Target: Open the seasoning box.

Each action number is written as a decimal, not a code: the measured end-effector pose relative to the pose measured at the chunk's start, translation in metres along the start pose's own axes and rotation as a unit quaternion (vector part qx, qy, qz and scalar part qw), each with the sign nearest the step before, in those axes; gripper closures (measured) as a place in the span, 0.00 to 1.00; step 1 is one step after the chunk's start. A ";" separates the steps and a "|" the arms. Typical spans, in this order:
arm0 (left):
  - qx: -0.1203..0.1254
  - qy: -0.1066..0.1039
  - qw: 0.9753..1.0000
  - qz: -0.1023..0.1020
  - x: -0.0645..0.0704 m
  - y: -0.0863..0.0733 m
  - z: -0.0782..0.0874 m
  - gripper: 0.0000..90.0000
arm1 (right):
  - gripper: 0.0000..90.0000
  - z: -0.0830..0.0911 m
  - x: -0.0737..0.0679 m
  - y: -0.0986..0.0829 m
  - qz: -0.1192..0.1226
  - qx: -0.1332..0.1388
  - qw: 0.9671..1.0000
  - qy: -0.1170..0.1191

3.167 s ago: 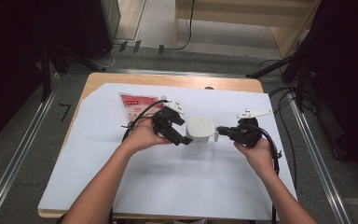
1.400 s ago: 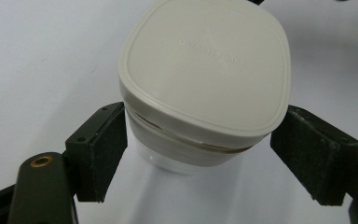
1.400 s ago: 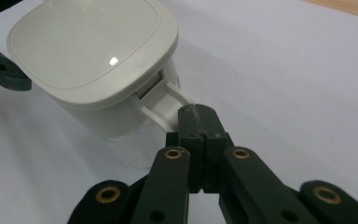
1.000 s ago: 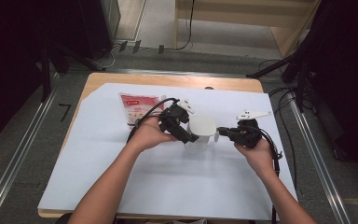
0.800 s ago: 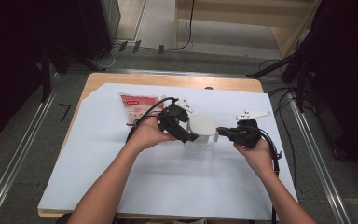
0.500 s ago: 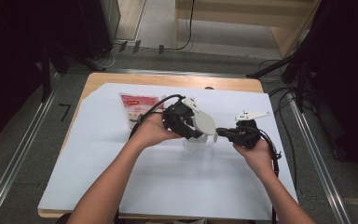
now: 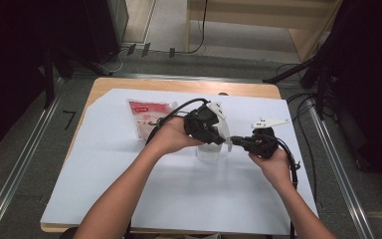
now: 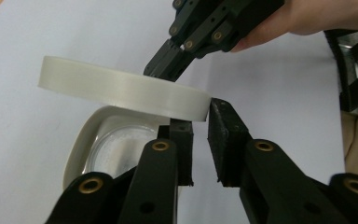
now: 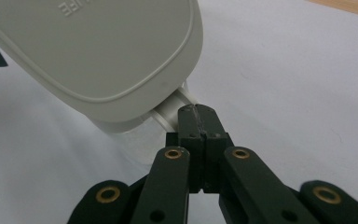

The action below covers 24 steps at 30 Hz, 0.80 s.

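Bare forearms, no sleeves in the high view. The left tongs (image 7: 225, 140) are a chunky black block with a white three-cornered plate on top and a black cable looping off behind. The right tongs (image 7: 235, 142) are black too, with a pale plate above and a dark cable curling past the wrist. Up close in the left gripper view, black link arms with brass-coloured pivot rings, and rough matte pads (image 8: 224, 135) at the tips. The right gripper view has the same black links, brass rings and small dark screws.
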<state>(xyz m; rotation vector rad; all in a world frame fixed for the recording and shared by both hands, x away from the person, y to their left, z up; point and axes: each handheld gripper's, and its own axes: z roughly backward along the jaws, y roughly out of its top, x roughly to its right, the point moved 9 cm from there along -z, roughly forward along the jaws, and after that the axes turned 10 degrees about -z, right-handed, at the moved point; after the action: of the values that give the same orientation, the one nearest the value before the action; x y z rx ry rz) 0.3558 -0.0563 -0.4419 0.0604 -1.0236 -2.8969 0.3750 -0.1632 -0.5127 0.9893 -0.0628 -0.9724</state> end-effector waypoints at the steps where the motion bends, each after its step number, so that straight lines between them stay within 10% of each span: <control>1: 0.004 -0.002 1.000 0.001 0.001 0.002 0.000 0.92 | 1.00 0.000 0.000 0.000 0.000 0.000 1.000 0.000; 24: -0.006 -0.008 1.000 -0.010 0.003 0.021 -0.013 0.98 | 1.00 0.000 0.000 -0.001 0.002 0.003 1.000 -0.002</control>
<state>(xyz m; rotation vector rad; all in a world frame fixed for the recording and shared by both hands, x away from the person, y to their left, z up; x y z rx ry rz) 0.3547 -0.0805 -0.4391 0.0465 -1.0148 -2.9262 0.3747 -0.1635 -0.5135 0.9926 -0.0719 -0.9708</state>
